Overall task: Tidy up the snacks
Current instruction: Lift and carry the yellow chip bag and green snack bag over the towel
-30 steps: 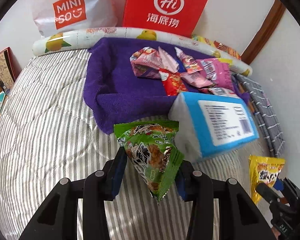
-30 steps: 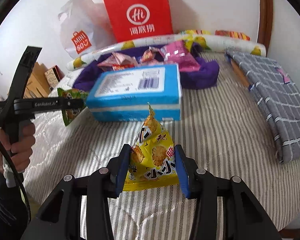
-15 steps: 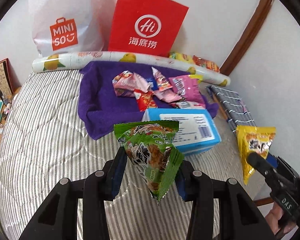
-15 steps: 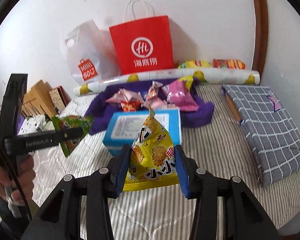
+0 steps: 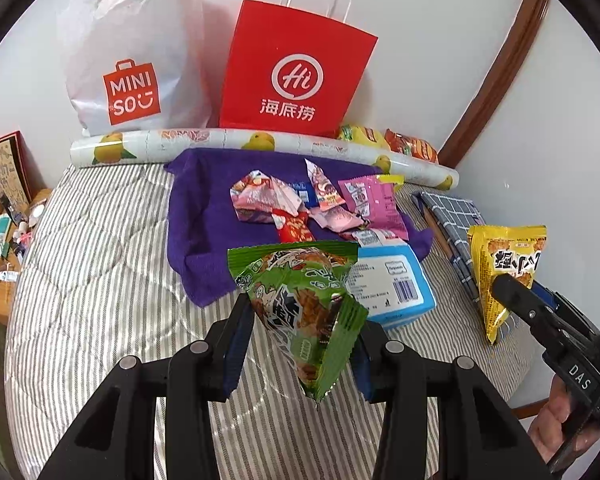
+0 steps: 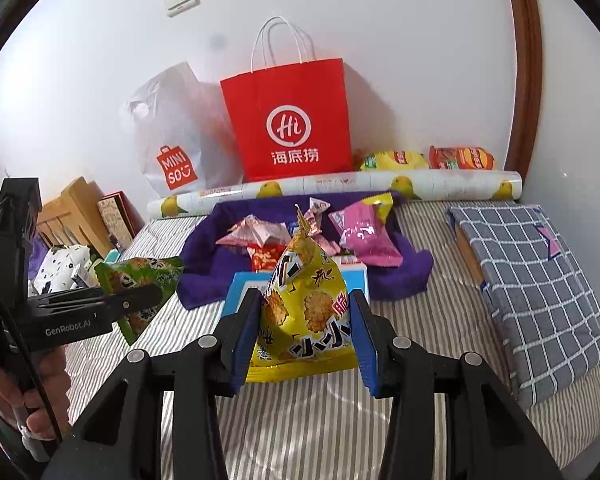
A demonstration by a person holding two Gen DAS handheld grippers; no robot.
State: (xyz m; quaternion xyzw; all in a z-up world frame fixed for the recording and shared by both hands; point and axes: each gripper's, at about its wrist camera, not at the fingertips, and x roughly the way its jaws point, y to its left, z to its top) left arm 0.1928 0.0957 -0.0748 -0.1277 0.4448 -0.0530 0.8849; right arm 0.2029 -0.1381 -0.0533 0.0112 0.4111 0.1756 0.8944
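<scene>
The striped bed cover point(image 5: 100, 248) filled most of both views. At its far edge the red paper bag point(image 6: 288, 124) stood against the wall, with the white plastic bag point(image 5: 132, 60) just beside it and the long printed roll point(image 5: 260, 146) lying in front of both. The purple towel point(image 5: 204, 208) was spread on the cover, and a heap of small pink and red snack packets point(image 5: 312, 204) lay on it. The blue box point(image 5: 396, 284) rested at the near edge of the towel.

The left gripper point(image 5: 300, 344) was closed on the green snack packet point(image 5: 300, 300). The packet sat between the two blue pads, which pressed its sides; its wide top edge stood above the fingers and its lower corner hung below them, above the cover.

The right gripper point(image 6: 306, 336) was closed on the yellow snack packet point(image 6: 306, 300) in the same way. The pads squeezed its lower part from both sides, its flat bottom seam reached under the fingers and its pointed top rose above them, in front of the blue box. Both packets were held above the cover, apart from the heap on the towel.
</scene>
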